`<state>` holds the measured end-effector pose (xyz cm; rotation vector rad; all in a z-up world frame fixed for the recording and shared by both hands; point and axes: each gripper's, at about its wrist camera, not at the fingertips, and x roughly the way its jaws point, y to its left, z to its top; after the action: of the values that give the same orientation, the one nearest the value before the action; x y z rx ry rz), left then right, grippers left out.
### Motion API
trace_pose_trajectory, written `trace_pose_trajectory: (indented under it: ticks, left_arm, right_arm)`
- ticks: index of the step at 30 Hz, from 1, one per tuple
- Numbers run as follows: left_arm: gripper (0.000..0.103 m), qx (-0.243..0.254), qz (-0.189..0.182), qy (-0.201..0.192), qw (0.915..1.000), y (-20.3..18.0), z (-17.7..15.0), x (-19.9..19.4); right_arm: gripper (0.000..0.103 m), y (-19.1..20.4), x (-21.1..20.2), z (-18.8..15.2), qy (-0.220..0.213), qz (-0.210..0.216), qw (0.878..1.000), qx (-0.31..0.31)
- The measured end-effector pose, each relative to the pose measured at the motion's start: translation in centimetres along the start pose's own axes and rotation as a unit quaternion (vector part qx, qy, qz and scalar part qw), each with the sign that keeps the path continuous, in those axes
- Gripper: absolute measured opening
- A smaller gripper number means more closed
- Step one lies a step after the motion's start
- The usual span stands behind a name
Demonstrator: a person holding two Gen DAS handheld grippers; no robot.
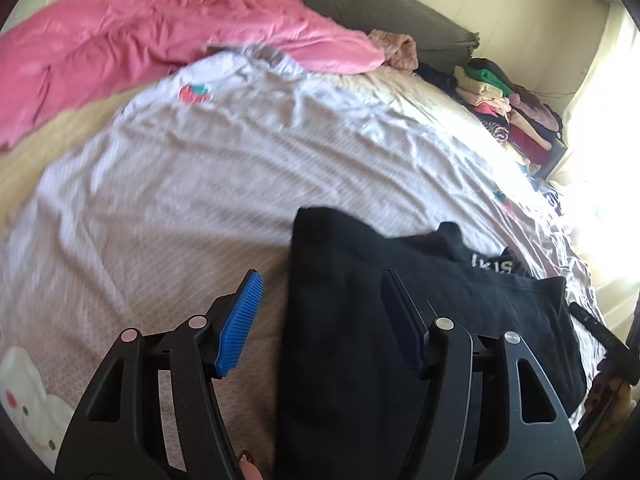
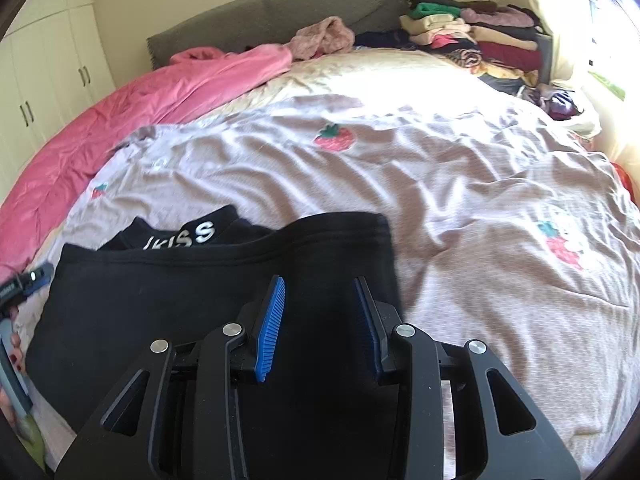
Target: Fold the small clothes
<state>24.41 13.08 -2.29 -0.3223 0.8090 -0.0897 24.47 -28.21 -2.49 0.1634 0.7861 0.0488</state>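
Observation:
A black garment (image 1: 360,280) with white letters lies folded over on the bed's strawberry-print sheet (image 1: 180,168). My left gripper (image 1: 320,292) is open above the garment's left edge, holding nothing. In the right wrist view the same black garment (image 2: 180,292) lies with its lettered collar toward the far side. My right gripper (image 2: 320,300) is open above the garment's right part, near its right edge, and holds nothing. The left gripper's tip (image 2: 36,278) shows at the left edge of the right wrist view.
A pink quilt (image 2: 120,112) lies bunched along the bed's left and far side. A grey headboard (image 2: 280,4) stands behind. A pile of folded clothes (image 2: 472,36) sits at the far right corner. White wardrobe doors (image 2: 48,60) stand at left. A bright window is at right.

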Motion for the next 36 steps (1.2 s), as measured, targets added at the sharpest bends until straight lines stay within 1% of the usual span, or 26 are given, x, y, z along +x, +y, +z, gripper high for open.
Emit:
trace_pose_trajectory:
  ticks: [2,4,8,10,13,16,18,19,20,21,22,23,24,26,29,31,34,36]
  left_arm:
    - [0.054,-0.015,-0.012,0.012,0.9997,0.9,-0.1,0.4]
    - [0.054,-0.023,-0.025,0.012,0.9994,0.9,-0.1,0.3]
    - [0.054,-0.020,-0.045,0.013,0.9987,0.6,-0.1,0.5]
    - [0.054,-0.016,-0.044,0.013,0.9988,0.5,-0.1,0.7]
    - [0.054,-0.012,-0.039,0.014,0.9991,0.5,-0.1,1.1]
    - [0.054,-0.005,-0.035,0.017,0.9992,0.5,-0.1,1.6]
    - [0.040,-0.001,-0.031,0.017,0.9994,0.5,-0.1,1.8]
    - [0.025,0.002,-0.030,0.017,0.9994,0.4,-0.2,1.8]
    - [0.019,0.005,-0.029,0.017,0.9994,0.3,-0.2,1.8]
    - [0.018,0.008,-0.027,0.015,0.9995,0.2,-0.2,1.8]
    - [0.012,0.012,-0.028,0.012,0.9995,0.1,-0.2,1.6]
    - [0.007,0.014,-0.028,0.010,0.9995,0.1,-0.2,1.5]
    - [0.004,0.017,-0.026,0.005,0.9995,0.0,-0.1,1.3]
    - [0.003,0.031,-0.019,-0.007,0.9993,-0.4,-0.1,0.8]
    - [0.003,0.056,-0.014,-0.041,0.9975,-1.4,0.1,-0.7]
    - [0.003,0.063,-0.023,-0.069,0.9954,-1.8,0.6,-2.1]
    - [0.003,0.058,-0.024,-0.085,0.9944,-2.0,1.6,-2.5]
    - [0.003,0.052,-0.016,-0.081,0.9952,-1.9,2.1,-1.7]
  right_arm:
    - [0.034,-1.0,-0.4,0.2,-0.005,-0.007,1.000,0.010]
    - [0.034,-1.7,-0.3,0.4,-0.005,-0.016,1.000,0.020]
    - [0.036,-2.7,0.4,0.8,0.008,-0.007,0.999,0.038]
    - [0.036,-2.7,0.9,1.0,0.013,-0.008,0.999,0.040]
    - [0.036,-2.8,2.0,1.2,0.027,0.007,0.998,0.050]
    - [0.036,-3.0,3.0,1.2,0.036,0.005,0.998,0.057]
    - [0.036,-3.4,3.5,1.0,0.042,0.009,0.997,0.068]
    - [0.036,-3.5,3.6,0.9,0.042,0.011,0.996,0.072]
    - [0.035,-3.6,3.6,0.8,0.041,0.014,0.996,0.075]
    - [0.027,-3.7,3.6,0.8,0.041,0.018,0.996,0.076]
    - [0.023,-3.7,3.4,0.7,0.037,0.020,0.996,0.074]
    - [0.016,-3.6,3.2,0.7,0.033,0.019,0.997,0.070]
    - [0.009,-3.5,3.0,0.7,0.028,0.017,0.997,0.065]
    - [0.007,-3.4,2.2,0.7,0.014,0.020,0.998,0.062]
    - [0.006,-3.6,0.7,0.9,-0.016,0.024,0.997,0.065]
    - [0.006,-3.8,-0.5,1.2,-0.037,0.029,0.997,0.065]
    - [0.006,-3.9,-1.5,1.8,-0.060,0.025,0.996,0.054]
    - [0.006,-4.0,-1.4,2.1,-0.064,0.015,0.997,0.047]
